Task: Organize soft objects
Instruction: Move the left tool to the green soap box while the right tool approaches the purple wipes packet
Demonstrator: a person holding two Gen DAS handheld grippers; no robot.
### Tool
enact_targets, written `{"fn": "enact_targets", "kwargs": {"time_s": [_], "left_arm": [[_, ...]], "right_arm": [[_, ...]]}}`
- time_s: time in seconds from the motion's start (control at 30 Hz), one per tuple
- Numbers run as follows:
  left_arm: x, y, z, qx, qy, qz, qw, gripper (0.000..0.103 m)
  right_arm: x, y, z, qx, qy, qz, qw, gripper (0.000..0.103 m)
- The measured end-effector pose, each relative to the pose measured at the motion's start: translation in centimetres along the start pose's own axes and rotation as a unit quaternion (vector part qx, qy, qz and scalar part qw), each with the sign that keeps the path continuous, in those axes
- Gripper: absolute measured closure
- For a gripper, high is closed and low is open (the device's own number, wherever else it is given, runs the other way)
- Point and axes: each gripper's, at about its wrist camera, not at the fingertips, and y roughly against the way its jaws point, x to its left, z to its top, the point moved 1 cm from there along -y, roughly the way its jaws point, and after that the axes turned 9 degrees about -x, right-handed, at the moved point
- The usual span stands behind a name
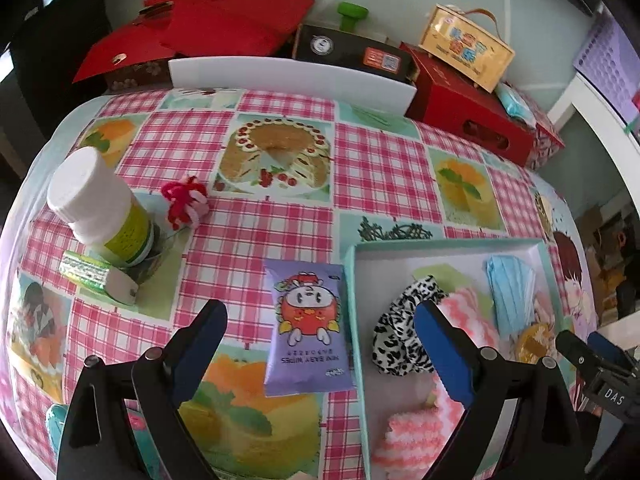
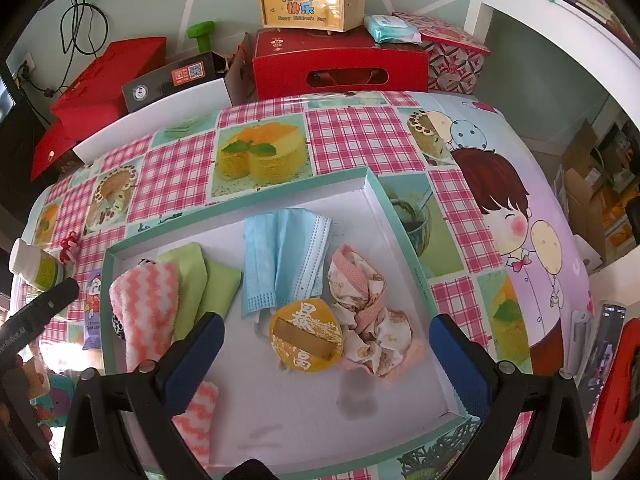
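A shallow white tray with a teal rim (image 2: pixel 376 192) (image 1: pixel 352 280) holds a blue face mask (image 2: pixel 284 256) (image 1: pixel 512 292), a pink-and-white striped fuzzy sock (image 2: pixel 144 300) (image 1: pixel 468 320), green cloth (image 2: pixel 200 284), a yellow round pad (image 2: pixel 306 334), a crumpled floral cloth (image 2: pixel 372 316) and a leopard-print cloth (image 1: pixel 400 332). A purple baby-wipes pack (image 1: pixel 306 328) lies on the tablecloth just left of the tray. My left gripper (image 1: pixel 320 354) is open above the pack. My right gripper (image 2: pixel 326 356) is open and empty over the tray.
A white-capped bottle (image 1: pixel 100 212) lies at the left with a green glittery tube (image 1: pixel 94 276) and a red-and-white yarn toy (image 1: pixel 186 200). Red boxes (image 2: pixel 340 64), a black box (image 1: pixel 352 52) and a yellow gift case (image 2: pixel 312 2) line the table's back edge.
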Motion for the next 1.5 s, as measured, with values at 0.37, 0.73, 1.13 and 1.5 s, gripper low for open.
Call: {"fn": "enact_targets", "kwargs": {"time_s": [0.37,0.73,1.13,1.5], "left_arm": [[3.5,1.2,0.9,-0.005,0.006,0.05,0.9987,0.008],[10.7,3.7,1.7,-0.027,0.053,0.137,0.9887,0.008],[15.7,5.5,1.0,-0.036,0.102,0.174,0.9787,0.008],[17.9,6.8,0.4,-0.04,0.12,0.187,0.9742,0.008]], "right_arm": [[1.3,0.3,0.0,-0.003,0.004,0.014,1.0,0.0],[6.5,0.5,-0.4,-0.004,0.053,0.053,0.997,0.0],[12.1,0.4,-1.7,0.001,0.109,0.078,0.991,0.0],[17.2,1.2,-2.4,0.002,0.135,0.119,0.984,0.0]]}}
